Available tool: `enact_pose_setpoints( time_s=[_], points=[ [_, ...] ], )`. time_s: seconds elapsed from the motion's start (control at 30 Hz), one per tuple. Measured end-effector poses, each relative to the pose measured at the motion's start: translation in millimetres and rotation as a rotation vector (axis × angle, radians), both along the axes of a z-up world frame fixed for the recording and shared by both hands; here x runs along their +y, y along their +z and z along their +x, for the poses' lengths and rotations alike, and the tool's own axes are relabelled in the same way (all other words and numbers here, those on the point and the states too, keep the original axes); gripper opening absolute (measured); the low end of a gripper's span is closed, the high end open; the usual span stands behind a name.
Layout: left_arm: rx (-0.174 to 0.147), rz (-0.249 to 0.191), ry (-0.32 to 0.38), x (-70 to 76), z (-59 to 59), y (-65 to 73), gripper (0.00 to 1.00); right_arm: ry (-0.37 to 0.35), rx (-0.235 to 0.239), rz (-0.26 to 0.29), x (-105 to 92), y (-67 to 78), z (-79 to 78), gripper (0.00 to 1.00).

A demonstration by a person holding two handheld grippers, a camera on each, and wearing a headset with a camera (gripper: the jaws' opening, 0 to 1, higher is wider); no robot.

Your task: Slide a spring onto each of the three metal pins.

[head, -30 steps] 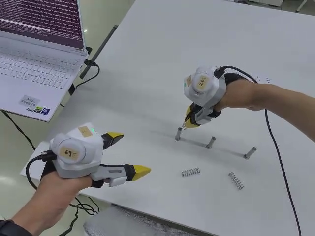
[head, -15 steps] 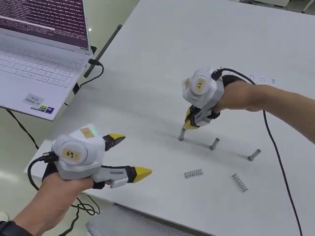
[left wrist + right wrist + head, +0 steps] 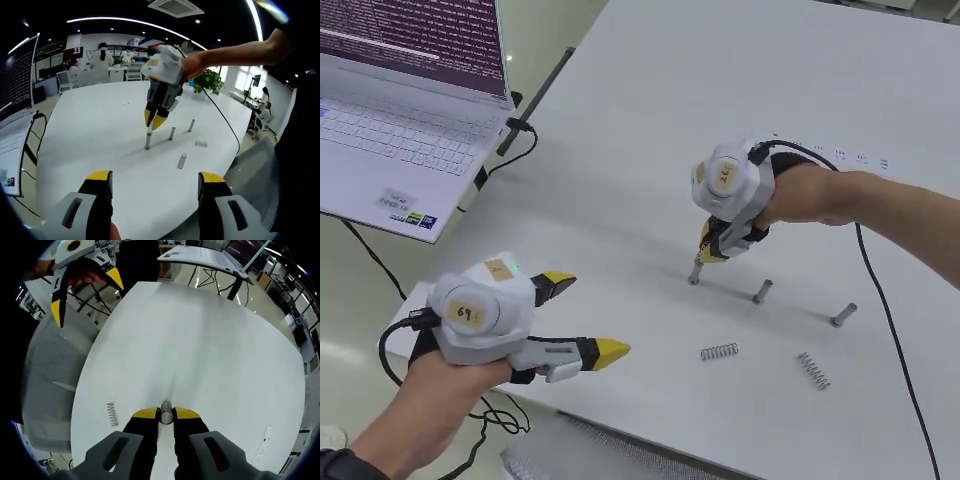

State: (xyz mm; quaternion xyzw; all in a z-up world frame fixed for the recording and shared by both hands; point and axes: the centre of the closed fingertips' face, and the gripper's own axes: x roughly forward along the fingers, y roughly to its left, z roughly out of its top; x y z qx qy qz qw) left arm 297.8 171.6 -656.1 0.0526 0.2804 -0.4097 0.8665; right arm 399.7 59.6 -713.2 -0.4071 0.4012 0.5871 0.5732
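Three pins (image 3: 761, 291), two loose springs (image 3: 719, 351), third spring (image 3: 166, 411) in right tool (image 3: 166, 415).

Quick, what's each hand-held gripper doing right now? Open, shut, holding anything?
Left hand-held gripper: open, holding nothing.
Right hand-held gripper: shut on a spring, directly above a metal pin.

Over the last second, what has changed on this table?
The right gripper, shut on a spring, has eased closer over the leftmost pin, the spring reaching its top. The left gripper stayed open and idle; two loose springs and the other two pins are as before.
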Motion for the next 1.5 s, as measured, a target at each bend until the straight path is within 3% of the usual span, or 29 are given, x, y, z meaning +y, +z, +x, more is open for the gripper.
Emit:
enact_pose_setpoints(
  time_s=[0.8, 1.5],
  points=[
    [0.010, 0.003, 0.002, 1.4, -0.5, -2.2, 0.66, 0.037, 0.003, -0.053, 1.1, -15.0, -3.7, 0.09],
    [0.008, -0.003, 0.009, 2.0, 1.1, -1.1, 0.66, 0.074, 0.012, -0.104, -1.9, -37.5, -2.6, 0.09]
  ],
)
